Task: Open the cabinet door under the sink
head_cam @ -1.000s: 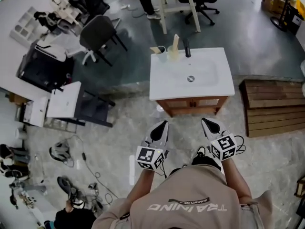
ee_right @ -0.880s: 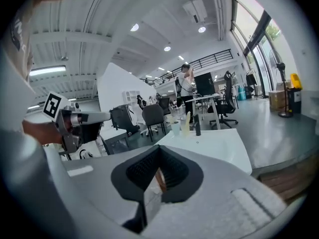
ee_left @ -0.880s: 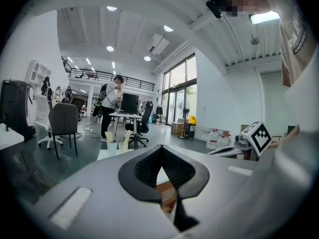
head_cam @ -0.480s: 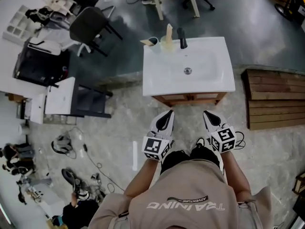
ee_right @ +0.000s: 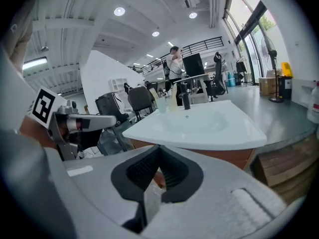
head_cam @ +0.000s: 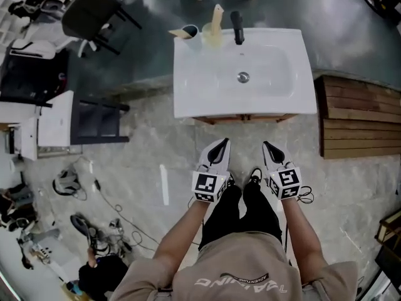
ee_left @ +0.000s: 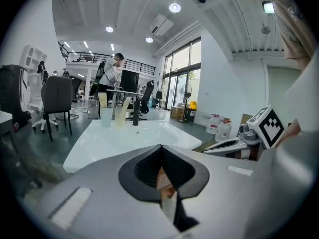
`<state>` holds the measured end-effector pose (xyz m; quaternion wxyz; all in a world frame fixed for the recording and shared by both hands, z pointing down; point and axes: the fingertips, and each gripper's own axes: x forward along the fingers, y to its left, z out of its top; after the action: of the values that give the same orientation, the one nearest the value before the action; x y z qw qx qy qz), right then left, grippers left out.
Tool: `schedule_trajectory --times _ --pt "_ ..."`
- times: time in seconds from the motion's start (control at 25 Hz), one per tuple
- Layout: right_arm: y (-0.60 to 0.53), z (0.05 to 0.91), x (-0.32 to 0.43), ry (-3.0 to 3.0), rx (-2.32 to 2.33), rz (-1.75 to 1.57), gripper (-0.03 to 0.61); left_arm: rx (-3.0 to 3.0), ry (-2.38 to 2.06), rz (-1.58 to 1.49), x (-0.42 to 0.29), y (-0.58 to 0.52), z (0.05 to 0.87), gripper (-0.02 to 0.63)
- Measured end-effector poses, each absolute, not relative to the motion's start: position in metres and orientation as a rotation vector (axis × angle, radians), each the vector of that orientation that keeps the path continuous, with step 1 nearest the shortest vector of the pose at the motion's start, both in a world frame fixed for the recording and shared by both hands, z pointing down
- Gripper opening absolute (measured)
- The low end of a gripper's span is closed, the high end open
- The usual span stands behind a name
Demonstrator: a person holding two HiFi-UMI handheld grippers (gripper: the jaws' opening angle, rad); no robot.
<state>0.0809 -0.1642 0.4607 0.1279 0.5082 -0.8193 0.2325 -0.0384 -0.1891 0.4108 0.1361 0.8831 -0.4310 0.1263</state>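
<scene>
A white sink [head_cam: 244, 74] stands on a wooden cabinet [head_cam: 244, 118], of which the head view shows only a thin brown strip under the basin's front edge. My left gripper [head_cam: 222, 142] and right gripper [head_cam: 266, 144] hang side by side a short way in front of that strip, both pointing at it and both shut with nothing held. In the left gripper view the jaw tips of the left gripper [ee_left: 161, 147] meet below the sink [ee_left: 129, 136]. The right gripper view has the right gripper [ee_right: 159, 147] just under the cabinet front [ee_right: 219, 156]. The door and its handle are hidden.
A black faucet [head_cam: 237, 27] and cups [head_cam: 188, 31] sit at the sink's back edge. A wooden pallet [head_cam: 360, 118] lies to the right. A white box with a black frame [head_cam: 62, 124] stands to the left, cables and gear [head_cam: 81, 224] lie on the floor, and a black chair [head_cam: 94, 11] stands behind.
Both grippers have sunk and come closer to the cabinet front, still shut. The sink has grown larger and slid up in the head view.
</scene>
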Motion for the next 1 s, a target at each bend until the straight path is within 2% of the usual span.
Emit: schedule_trajectory --times 0.56,0.76,1.0 --pt "-0.218 0.662 0.057 -2.348 1.563 0.876 0.003 2.407 -1.266 0.402 -0.05 -0.202 0.593 0.018" --pt "-0.239 0.707 0.057 -2.323 1.621 0.926 0.003 2.403 -1.261 0.381 -0.046 -0.212 0.625 0.018" --pt "-0.262 0.73 0.062 -2.325 1.769 1.094 0.032 2.421 -1.245 0.371 -0.054 -0.219 0.641 0.018"
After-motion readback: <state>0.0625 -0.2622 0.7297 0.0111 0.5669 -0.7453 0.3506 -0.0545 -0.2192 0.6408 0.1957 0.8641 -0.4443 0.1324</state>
